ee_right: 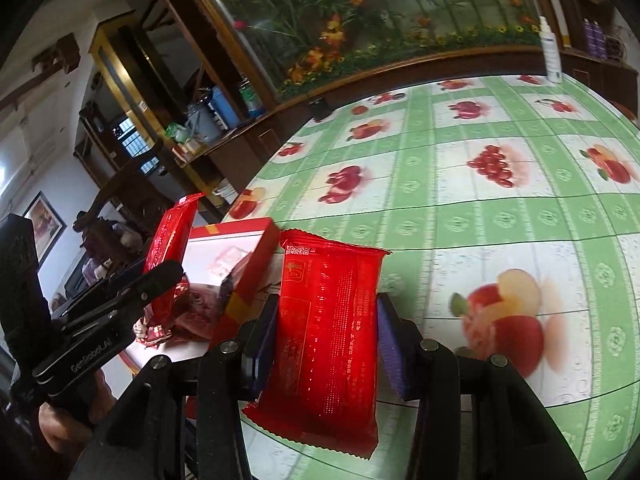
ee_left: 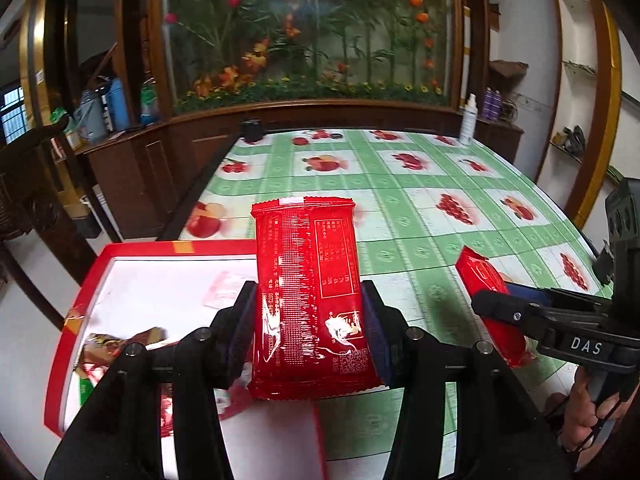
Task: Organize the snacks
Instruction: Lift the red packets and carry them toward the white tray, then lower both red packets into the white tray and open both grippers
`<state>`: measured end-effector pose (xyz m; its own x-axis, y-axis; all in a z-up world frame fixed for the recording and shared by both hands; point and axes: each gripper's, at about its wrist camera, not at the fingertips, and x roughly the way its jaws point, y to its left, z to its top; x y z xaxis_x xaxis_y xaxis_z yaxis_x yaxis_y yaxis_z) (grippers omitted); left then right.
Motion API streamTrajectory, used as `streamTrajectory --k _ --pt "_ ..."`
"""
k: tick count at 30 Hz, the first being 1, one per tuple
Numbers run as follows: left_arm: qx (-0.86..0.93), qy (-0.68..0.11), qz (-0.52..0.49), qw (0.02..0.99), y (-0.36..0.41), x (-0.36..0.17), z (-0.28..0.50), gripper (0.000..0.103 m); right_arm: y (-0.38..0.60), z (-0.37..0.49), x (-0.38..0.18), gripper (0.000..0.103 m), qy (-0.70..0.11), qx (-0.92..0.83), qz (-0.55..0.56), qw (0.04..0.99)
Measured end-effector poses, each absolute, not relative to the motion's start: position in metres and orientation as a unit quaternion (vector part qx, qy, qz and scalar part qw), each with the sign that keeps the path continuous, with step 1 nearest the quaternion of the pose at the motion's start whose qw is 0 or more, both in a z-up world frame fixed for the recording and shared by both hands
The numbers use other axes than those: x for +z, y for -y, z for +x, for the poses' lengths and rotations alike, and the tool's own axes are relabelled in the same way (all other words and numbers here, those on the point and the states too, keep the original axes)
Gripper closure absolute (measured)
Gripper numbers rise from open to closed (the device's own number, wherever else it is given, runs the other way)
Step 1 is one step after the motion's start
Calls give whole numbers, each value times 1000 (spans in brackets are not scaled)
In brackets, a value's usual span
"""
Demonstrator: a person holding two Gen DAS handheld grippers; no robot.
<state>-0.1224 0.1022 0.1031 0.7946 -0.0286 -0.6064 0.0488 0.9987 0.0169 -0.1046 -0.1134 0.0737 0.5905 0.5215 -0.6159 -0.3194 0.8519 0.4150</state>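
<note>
My left gripper (ee_left: pixel 310 316) is shut on a flat red snack packet (ee_left: pixel 308 280), held above the near edge of a red-rimmed white box (ee_left: pixel 120 250). Several wrapped snacks (ee_left: pixel 104 346) lie in that box. My right gripper (ee_right: pixel 326 332) is shut on a second red snack packet (ee_right: pixel 328 336), held above the tablecloth. In the left wrist view the right gripper (ee_left: pixel 496 308) shows at the right with its red packet (ee_left: pixel 486 276). In the right wrist view the left gripper (ee_right: pixel 160 276) shows at the left with its packet (ee_right: pixel 172 232) edge-on over the box (ee_right: pixel 256 276).
A table with a green and white fruit-print cloth (ee_left: pixel 420 200) stretches ahead. A white spray bottle (ee_left: pixel 467 120) and a small dark object (ee_left: pixel 252 130) stand at its far edge. A wooden cabinet with a flower display (ee_left: pixel 312 40) lies behind. A hand (ee_left: pixel 588 412) grips the right tool.
</note>
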Motion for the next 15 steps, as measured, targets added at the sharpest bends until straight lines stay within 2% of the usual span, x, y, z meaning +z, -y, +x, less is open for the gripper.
streamTrajectory --k 15 --pt "9 -314 -3 949 -135 101 -132 54 71 -106 80 56 -386 262 105 878"
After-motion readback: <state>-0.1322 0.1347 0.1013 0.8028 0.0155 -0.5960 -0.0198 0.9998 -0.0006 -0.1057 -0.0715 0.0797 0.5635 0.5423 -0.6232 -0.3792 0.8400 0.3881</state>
